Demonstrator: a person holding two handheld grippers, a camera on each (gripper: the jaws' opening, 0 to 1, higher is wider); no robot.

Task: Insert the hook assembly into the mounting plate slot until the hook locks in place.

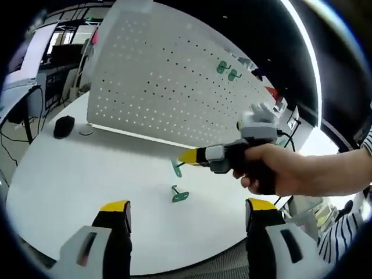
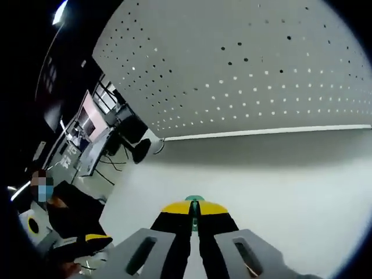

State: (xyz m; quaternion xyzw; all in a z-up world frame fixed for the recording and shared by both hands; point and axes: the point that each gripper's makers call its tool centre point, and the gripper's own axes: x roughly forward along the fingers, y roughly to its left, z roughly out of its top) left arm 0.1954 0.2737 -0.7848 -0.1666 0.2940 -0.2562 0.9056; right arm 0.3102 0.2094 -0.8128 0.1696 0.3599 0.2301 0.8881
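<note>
Left gripper view: left tongs (image 1: 189,212) spread wide, holding nothing, low over white round bench (image 1: 70,174). Between the yellow-tipped jaws, one green hook (image 1: 179,195) lying loose on the bench top. Beyond it, right tongs (image 1: 187,156) entering from the right, gripped by a hand (image 1: 279,171), yellow tips pressed together over a second green hook (image 1: 176,168) that hangs down from them just above the bench. Behind, white perforated mounting plate (image 1: 168,81) standing upright at the bench's far edge, two further green hooks (image 1: 228,70) already seated high on its face. Dark mouse (image 1: 64,126) resting on the bench near the plate's left end. Striped sleeve (image 1: 343,232) at lower right.

Right gripper view: right tongs (image 2: 195,212) closed, a sliver of green hook (image 2: 194,199) pinched at the tips. Ahead, bench surface (image 2: 279,174) and, past it, the mounting plate (image 2: 244,70), well apart from the held hook. Seated person (image 2: 70,215) in dark clothing off to the left.
</note>
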